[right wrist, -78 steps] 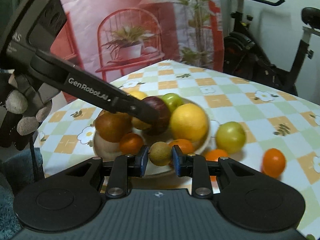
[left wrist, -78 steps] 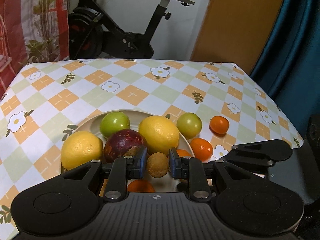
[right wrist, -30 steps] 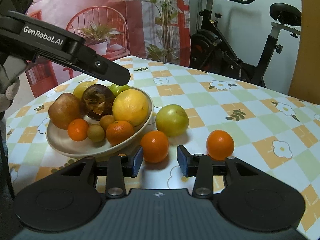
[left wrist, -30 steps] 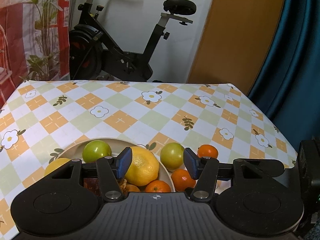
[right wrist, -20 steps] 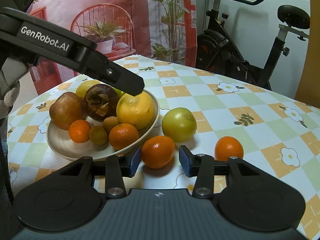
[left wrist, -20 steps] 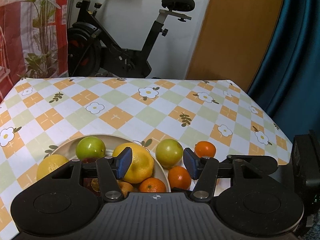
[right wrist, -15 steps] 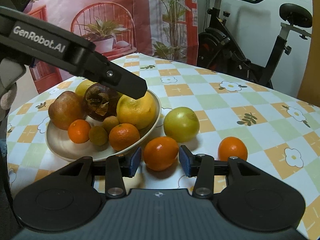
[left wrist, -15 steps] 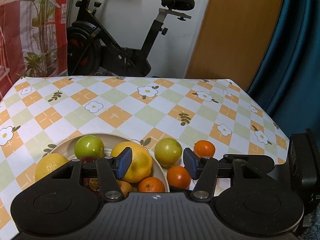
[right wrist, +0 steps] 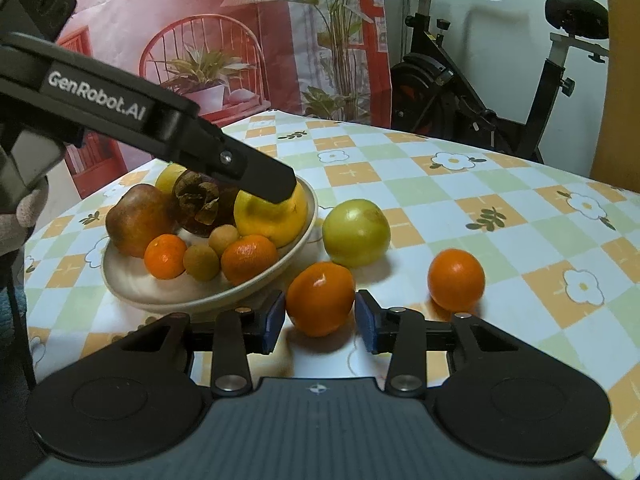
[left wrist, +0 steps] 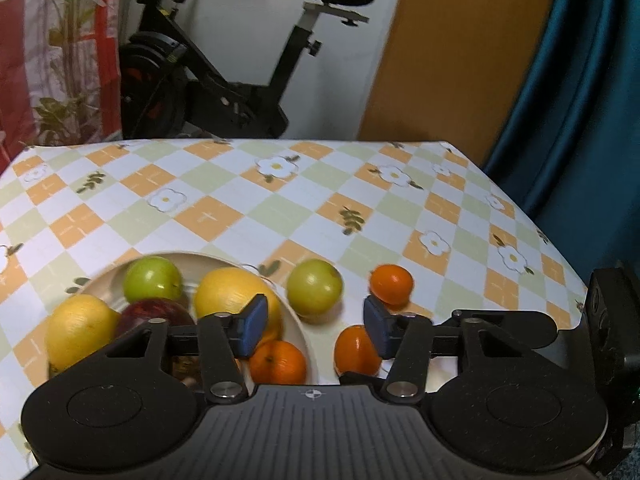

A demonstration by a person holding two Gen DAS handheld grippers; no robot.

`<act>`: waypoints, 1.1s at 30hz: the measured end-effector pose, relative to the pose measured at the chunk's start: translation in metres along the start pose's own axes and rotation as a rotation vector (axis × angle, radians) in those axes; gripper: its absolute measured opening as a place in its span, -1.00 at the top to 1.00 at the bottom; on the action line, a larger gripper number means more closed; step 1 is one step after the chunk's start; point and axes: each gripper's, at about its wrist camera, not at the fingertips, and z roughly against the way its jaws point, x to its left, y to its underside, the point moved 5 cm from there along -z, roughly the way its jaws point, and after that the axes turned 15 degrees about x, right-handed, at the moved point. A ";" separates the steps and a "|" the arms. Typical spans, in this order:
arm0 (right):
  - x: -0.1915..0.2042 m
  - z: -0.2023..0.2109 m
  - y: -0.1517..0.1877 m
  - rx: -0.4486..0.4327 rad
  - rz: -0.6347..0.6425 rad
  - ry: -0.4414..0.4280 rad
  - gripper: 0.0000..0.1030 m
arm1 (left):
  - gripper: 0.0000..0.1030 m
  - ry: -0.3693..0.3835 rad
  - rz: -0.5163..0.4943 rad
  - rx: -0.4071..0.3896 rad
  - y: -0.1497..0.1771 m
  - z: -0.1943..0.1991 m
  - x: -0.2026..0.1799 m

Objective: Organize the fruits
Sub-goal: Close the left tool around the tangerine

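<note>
- Left wrist view: the left tool (left wrist: 312, 322) is closing with nothing between its pads, over the plate (left wrist: 298, 330) rim; a green fruit (left wrist: 315, 291) waits on the desk (left wrist: 248, 208)
- Right wrist view: the right tool (right wrist: 320, 322) is closing around an orange (right wrist: 320, 298) on the desk, pads just beside it. Next I think it must squeeze, lift, and put it on the plate

Your two grippers are matte black, with blue pads on the fingertips (right wrist: 273, 322) and silver screws at the joints. The left gripper (right wrist: 256, 178) carries white "GenRobot.AI" lettering on its side. You wear a grey glove (right wrist: 24, 216).
</note>
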 end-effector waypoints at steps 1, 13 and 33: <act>0.000 0.002 0.002 -0.002 -0.003 -0.002 0.20 | 0.01 0.004 -0.006 0.010 0.001 -0.003 -0.003; -0.002 0.008 0.011 -0.009 -0.019 -0.017 0.20 | 0.05 0.075 -0.047 0.115 0.007 -0.038 -0.023; -0.003 0.009 0.013 -0.020 -0.030 -0.022 0.20 | 0.25 0.080 -0.052 0.164 0.014 -0.053 -0.025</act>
